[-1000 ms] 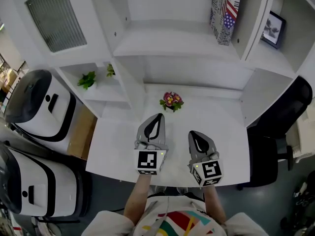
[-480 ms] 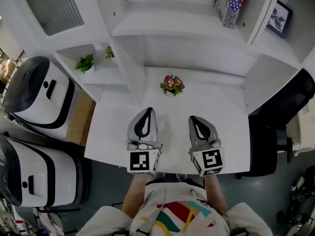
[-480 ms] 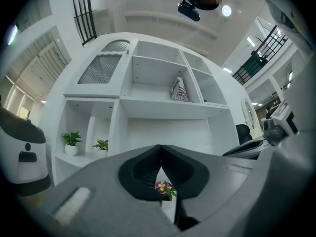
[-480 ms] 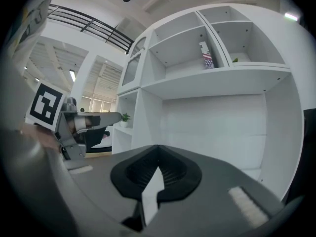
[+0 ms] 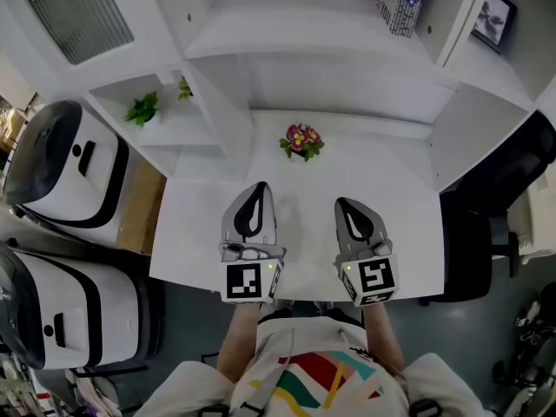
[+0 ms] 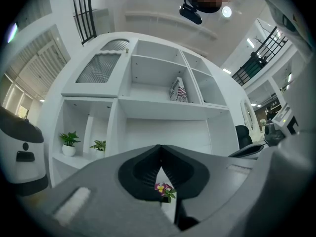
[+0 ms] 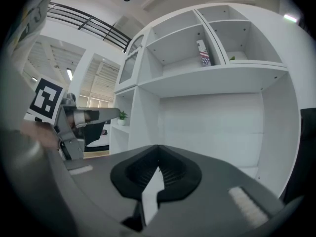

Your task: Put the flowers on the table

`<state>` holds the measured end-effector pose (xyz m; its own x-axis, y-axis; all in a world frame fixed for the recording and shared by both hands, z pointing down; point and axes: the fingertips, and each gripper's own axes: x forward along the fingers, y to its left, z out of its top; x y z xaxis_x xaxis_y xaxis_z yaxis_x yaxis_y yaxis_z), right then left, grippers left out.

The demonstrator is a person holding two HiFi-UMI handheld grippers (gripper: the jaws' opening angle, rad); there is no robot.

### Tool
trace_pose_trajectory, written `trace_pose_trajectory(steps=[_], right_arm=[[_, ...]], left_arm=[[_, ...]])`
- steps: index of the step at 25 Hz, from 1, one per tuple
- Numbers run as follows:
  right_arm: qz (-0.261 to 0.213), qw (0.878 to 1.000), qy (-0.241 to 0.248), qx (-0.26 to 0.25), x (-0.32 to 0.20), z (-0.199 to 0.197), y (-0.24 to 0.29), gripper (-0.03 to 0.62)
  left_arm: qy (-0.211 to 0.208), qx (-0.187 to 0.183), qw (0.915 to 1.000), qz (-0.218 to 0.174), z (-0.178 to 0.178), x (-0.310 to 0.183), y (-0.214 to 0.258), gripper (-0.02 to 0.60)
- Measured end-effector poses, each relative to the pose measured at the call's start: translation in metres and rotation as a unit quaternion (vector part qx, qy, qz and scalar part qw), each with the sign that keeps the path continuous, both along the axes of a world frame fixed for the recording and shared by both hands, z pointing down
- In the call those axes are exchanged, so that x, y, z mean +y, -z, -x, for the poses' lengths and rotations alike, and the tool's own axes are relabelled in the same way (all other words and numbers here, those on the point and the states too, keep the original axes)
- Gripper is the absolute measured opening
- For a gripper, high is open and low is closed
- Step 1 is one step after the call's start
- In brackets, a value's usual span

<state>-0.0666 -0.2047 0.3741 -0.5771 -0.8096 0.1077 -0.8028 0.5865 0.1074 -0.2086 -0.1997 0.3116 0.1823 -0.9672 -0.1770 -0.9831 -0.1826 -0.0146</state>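
A white shelf unit (image 5: 304, 55) fills the space ahead of both tools, and in front of it, beneath them, lies the white desk (image 5: 391, 189). Only the head view takes in what flanks the desk: two rounded white machines (image 5: 61, 168) out beyond the left tool (image 5: 259, 186), and a black chair (image 5: 499, 194) out beyond the right tool (image 5: 341, 201).

The two tools hover side by side over the near half of the desk, tips pointing at the shelves. Each gripper view shows its own jaws pressed together at the tips with nothing pinched between them. The right gripper view also catches the left tool off to its left, marker cube and all.

High ahead and to the right of the tools, a box with a flag print (image 5: 398, 3) stands on a shelf. Both gripper views show it too, but the framed picture (image 5: 492, 20) further right appears in the head view alone.

The flowers (image 5: 301, 140) sit upright on the desk ahead of the tools, near its back edge and well apart from both tips. The left gripper view frames them in the small gap just under its closed tips. Of the two gripper views, only that one shows them.

Two small green plants (image 6: 69, 139) sit in a side shelf ahead and left of the left tool.
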Motion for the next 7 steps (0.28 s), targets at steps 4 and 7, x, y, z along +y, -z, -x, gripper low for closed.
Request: trace_pose_trajectory(steps=[4, 7], right_arm=[[0.000, 1.000, -0.002, 0.001, -0.0018, -0.0013, -0.0012, 0.000], [0.001, 1.000, -0.002, 0.003, -0.0040, -0.0026, -0.0026, 0.000]], left_arm=[[-0.003, 0.004, 1.0000, 0.005, -0.0001, -0.0030, -0.0011, 0.005], [-0.004, 0.008, 0.9999, 0.005, -0.0007, -0.0047, 0.0001, 0.005]])
